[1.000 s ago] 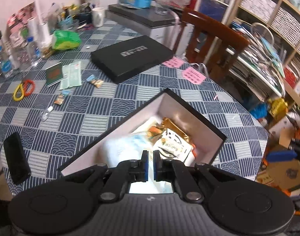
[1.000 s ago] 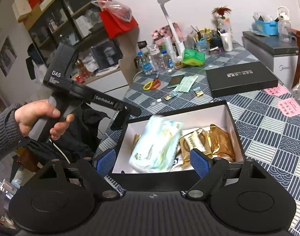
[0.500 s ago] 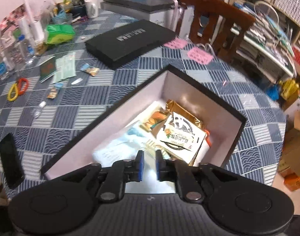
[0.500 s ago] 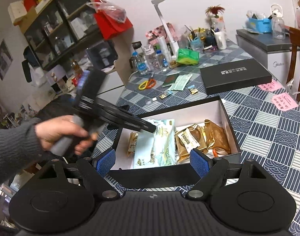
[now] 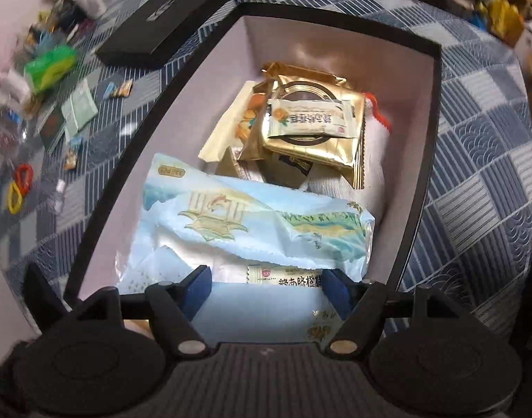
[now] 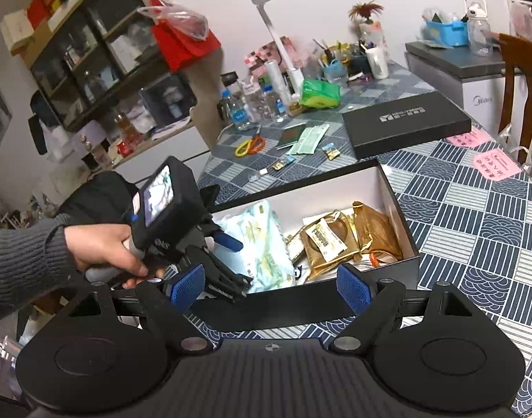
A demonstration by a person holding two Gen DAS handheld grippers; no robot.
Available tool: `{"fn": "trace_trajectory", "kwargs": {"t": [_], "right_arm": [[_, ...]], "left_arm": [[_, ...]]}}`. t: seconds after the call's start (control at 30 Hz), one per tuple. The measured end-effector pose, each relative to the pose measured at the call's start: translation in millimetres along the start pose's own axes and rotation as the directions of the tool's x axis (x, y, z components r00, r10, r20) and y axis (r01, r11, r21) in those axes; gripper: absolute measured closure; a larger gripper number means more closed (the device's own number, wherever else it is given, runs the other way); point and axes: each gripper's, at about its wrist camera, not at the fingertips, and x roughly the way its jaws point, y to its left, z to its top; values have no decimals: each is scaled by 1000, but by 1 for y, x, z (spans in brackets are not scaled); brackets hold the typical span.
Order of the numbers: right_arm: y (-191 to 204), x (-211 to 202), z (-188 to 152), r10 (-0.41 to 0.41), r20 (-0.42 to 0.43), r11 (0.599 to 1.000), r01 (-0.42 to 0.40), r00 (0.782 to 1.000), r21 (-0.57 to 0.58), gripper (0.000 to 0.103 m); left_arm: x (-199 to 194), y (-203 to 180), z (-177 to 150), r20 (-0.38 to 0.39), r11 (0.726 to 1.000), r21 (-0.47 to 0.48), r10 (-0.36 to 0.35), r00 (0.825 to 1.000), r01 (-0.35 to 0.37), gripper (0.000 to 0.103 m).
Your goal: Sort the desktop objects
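Left gripper (image 5: 266, 287) has spread over the blue packet (image 5: 252, 219); right gripper (image 6: 271, 284) spread (lid (image 6: 407, 123) lettering unreadable).

Matt black box (image 5: 436, 111), glossy gold packet (image 5: 321, 139)

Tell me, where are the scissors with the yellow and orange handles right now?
In the right wrist view the scissors lie on the checked tablecloth beyond the open box, left of the green booklet and near the bottles.

Cluttered home: dining table (image 6: 475, 216), shelves (image 6: 91, 52).
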Motion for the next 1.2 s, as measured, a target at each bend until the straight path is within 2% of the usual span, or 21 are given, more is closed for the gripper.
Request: {"fn": "trace_trajectory", "kwargs": {"t": [0.17, 0.33, 0.5, 0.7, 0.8, 0.87, 1.03, 1.2], "right_arm": [[6, 3, 3, 1, -1, 1000, -1, 1000, -16, 20], [8, 2, 6, -14, 8, 1000, 15, 1000, -18, 20], [6, 3, 8, -30, 9, 1000, 30, 999, -6, 17], [13, 5, 11, -33, 12, 999, 34, 999, -30, 17], [15, 8, 13, -34, 9, 999, 35, 999, -37, 17], [18, 11, 15, -35, 4, 998, 35, 999, -45, 17], [30, 15, 20, -30, -1, 996, 30, 1000, -84, 15], [45, 17, 24, -23, -4, 991, 22, 1000, -132, 11]], "left_arm": [[-5, 16, 9, 77, 985, -163, -44, 996, 56, 20], [-19, 40, 9, 170, 939, -325, -59, 984, 112, 20], [-48, 65, -16, 254, 862, -482, -35, 967, 158, 19], [-83, 94, -48, 342, 734, -642, 16, 939, 222, 19], [-102, 93, -69, 335, 655, -732, 108, 936, 186, 19], [-112, 88, -77, 304, 621, -773, 184, 935, 130, 19], [-135, 70, -85, 208, 573, -819, 343, 916, -28, 19], [-159, 51, -86, 122, 533, -830, 460, 880, -164, 19]]}}
